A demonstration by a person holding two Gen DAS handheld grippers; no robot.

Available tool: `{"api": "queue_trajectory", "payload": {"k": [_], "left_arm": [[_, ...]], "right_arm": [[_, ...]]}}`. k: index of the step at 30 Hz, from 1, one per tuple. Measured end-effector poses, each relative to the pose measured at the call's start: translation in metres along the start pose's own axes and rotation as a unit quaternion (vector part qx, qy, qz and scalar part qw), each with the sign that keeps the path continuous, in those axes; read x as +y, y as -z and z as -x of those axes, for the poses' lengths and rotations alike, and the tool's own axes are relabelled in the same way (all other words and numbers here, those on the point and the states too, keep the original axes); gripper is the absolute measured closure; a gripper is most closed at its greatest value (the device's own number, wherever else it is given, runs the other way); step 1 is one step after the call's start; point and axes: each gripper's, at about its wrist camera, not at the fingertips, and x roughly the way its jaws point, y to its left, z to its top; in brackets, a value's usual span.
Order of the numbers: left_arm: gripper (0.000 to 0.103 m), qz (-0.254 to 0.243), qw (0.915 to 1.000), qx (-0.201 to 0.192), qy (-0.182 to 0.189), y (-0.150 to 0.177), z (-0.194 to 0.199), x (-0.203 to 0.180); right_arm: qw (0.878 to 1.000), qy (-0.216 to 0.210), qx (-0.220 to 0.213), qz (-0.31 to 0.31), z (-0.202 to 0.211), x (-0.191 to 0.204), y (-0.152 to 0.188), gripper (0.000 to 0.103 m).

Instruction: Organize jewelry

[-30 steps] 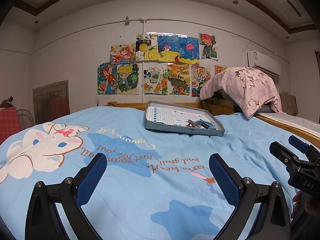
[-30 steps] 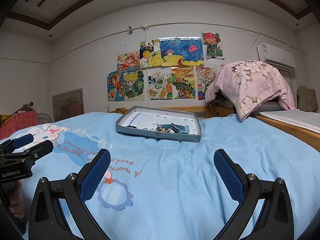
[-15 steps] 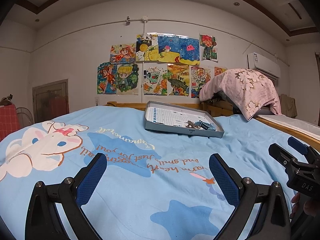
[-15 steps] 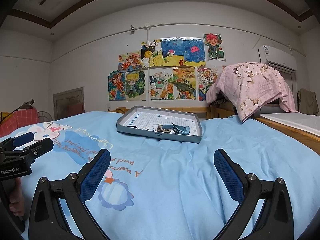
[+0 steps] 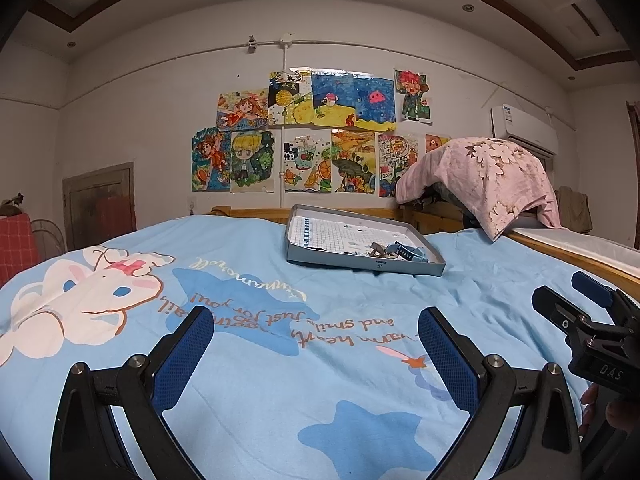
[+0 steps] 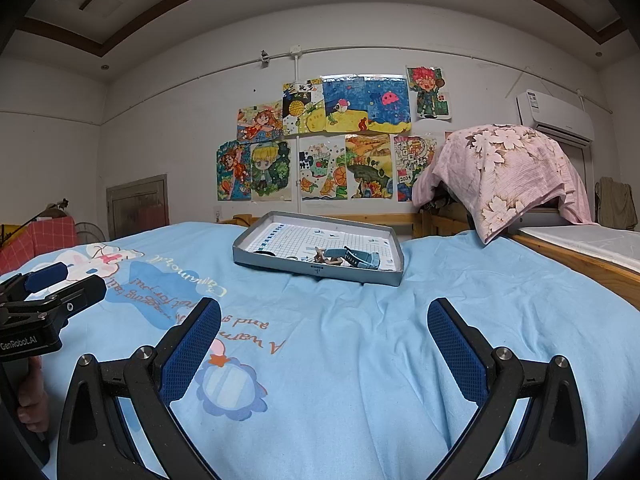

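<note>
A shallow grey tray (image 5: 408,269) (image 6: 352,274) with a white grid-paper lining lies far back on the light blue bedsheet. A small heap of jewelry (image 5: 394,251) (image 6: 344,258), with a blue-grey watch strap and some metal pieces, sits in its near right corner. My left gripper (image 5: 316,354) hovers open over the sheet, well short of the tray, nothing between its blue pads. My right gripper (image 6: 324,346) is open too, empty, just as far from the tray. Each gripper shows at the edge of the other's view.
The blue bedsheet (image 5: 248,300) with a white rabbit print and brown lettering fills the foreground. A pink floral cloth (image 5: 488,176) drapes over something at the bed's right rear, beside a wooden rail (image 6: 576,258). Drawings cover the back wall.
Both views have dipped very slightly; the tray sits a touch lower and closer in frame. Both grippers stay open and empty.
</note>
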Motion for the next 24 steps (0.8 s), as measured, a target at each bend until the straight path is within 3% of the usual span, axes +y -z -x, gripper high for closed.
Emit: {"api": "queue_trajectory", "payload": {"k": [24], "left_arm": [[0.0, 0.002, 1.0, 0.001, 0.0, -0.0001, 0.0012, -0.0003]], "right_arm": [[1.0, 0.0, 0.0, -0.001, 0.0001, 0.0009, -0.0001, 0.001]]}}
